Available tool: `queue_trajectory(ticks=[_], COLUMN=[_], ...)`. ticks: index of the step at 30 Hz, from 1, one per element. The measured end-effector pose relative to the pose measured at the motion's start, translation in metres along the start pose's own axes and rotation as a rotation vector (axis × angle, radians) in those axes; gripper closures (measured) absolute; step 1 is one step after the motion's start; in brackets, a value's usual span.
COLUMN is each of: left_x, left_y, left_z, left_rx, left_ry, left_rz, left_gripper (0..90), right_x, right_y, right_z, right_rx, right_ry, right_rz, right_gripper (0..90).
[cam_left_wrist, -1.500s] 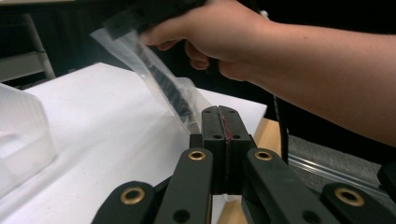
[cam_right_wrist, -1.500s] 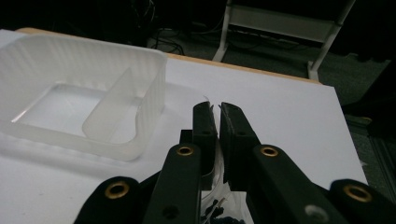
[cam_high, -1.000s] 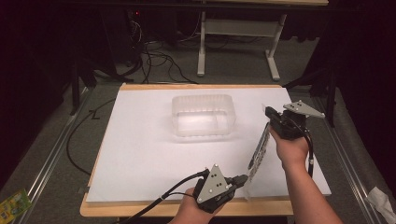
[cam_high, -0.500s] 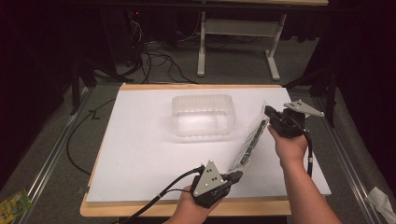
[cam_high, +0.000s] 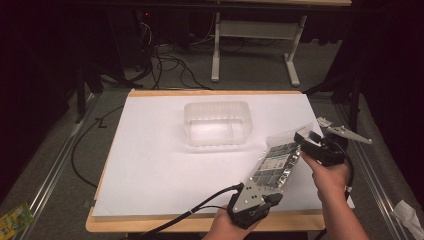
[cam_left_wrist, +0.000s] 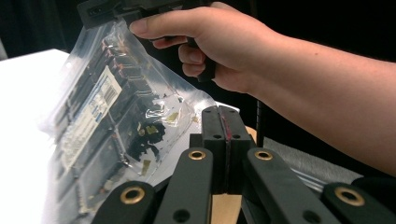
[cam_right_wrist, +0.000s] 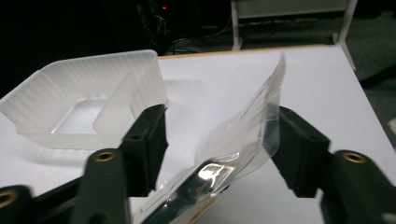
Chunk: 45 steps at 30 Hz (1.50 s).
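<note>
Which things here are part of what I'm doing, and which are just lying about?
In the job:
- clear bag of dark parts, pinched at its lower end by the left gripper
- right gripper, fingers spread around the bag's top edge
- clear plastic tray, empty, on the white sheet

Lying about:
- green packet on the floor
- cables behind the table

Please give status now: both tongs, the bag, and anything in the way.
Left tongs shut on plastic bag corner. Right tongs open around bag's top edge. Bag lifted off table. Clear container stands apart, path free.
</note>
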<state>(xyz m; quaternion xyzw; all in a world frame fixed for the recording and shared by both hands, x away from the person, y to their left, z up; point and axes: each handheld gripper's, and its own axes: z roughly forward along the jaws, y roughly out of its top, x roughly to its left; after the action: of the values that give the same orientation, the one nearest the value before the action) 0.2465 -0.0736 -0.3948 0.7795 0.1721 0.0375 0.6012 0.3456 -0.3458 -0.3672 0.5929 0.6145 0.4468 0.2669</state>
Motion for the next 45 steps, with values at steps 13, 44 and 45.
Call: queue_trajectory(ticks=[13, 44, 45], left_x=[-0.002, -0.001, -0.001], left_y=[-0.003, -0.017, -0.017], left_z=[0.011, 0.014, 0.014], left_rx=[0.004, 0.080, 0.080], left_ry=[-0.001, -0.076, -0.076], left_rz=[-0.030, -0.040, -0.040], left_gripper=[90.0, 74.2, 73.3], right_x=[-0.030, -0.023, -0.023], right_y=[-0.040, -0.044, -0.044], right_z=[-0.014, -0.019, -0.019], right_rx=[0.056, 0.110, 0.110], right_ry=[0.034, 0.251, 0.251], right_rz=[0.161, 0.243, 0.243], right_gripper=[19.0, 70.9, 70.9])
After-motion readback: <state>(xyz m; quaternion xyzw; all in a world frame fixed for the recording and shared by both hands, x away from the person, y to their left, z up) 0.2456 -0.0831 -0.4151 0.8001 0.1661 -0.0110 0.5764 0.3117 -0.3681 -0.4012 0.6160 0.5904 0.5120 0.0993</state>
